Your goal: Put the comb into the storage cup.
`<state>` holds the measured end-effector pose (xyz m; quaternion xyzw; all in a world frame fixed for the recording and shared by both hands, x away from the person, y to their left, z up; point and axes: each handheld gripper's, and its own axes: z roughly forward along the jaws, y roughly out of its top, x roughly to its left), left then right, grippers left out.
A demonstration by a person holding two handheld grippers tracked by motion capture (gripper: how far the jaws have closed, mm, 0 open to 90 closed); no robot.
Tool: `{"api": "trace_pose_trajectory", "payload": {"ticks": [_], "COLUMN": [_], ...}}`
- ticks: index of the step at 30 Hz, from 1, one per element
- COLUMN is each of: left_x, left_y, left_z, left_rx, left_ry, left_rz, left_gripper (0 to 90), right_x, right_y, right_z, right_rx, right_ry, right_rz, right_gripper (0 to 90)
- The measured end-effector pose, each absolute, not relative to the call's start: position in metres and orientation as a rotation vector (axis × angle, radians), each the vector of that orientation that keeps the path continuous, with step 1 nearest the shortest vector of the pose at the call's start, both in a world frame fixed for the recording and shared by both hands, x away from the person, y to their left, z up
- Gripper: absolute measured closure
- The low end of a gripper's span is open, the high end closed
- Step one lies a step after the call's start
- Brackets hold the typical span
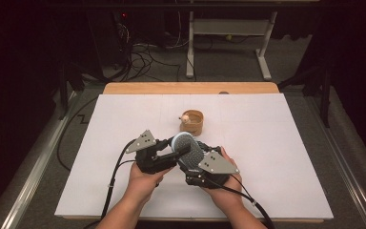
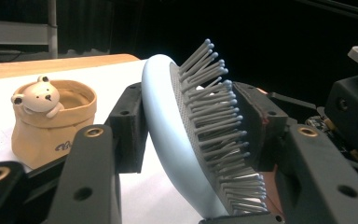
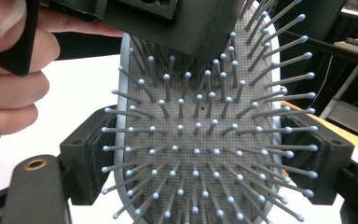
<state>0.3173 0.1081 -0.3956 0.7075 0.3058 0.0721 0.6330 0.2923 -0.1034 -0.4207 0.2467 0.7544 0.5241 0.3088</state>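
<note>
- Above the white table (image 1: 276, 157), near you, one pale-blue hairbrush (image 1: 187, 145) sits between both your grippers.
- Your right gripper (image 1: 193, 155) clamps its edges; your left gripper (image 1: 178, 149) presses its back and bristles.
- One bear cup (image 1: 192, 121) stands just beyond.

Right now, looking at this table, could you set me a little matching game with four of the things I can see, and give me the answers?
Things:
1. hairbrush
2. bear cup
3. left gripper
4. right gripper

Descriptions:
A. stands alone on the white sheet, beyond the hands
B. pale blue with grey bristles, held up between both tools
C. its jaws sit on the two side edges of the brush head
D. its jaws sit on the brush's back and on its bristle face

Pairs: 1-B, 2-A, 3-D, 4-C
</note>
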Motion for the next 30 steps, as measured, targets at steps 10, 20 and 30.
{"api": "trace_pose_trajectory", "payload": {"ticks": [10,20,30], "left_x": [0.3168,0.3150,0.3096], "left_y": [0.1086,0.1092,0.1085], "left_z": [-0.3951,-0.3929,-0.3875], "left_rx": [1.616,1.588,1.580], "left_ry": [0.714,0.719,0.676], "left_rz": [0.168,0.151,0.178], "left_gripper": [53.2,55.9,57.6], "right_x": [0.2924,0.2909,0.2863], "right_y": [-0.1030,-0.1026,-0.1006], "right_z": [-0.4207,-0.4196,-0.4172], "right_rx": [0.649,0.641,0.619], "right_ry": [1.994,1.980,1.933], "right_rz": [1.383,1.379,1.373], "right_gripper": [20.4,20.3,20.1]}}
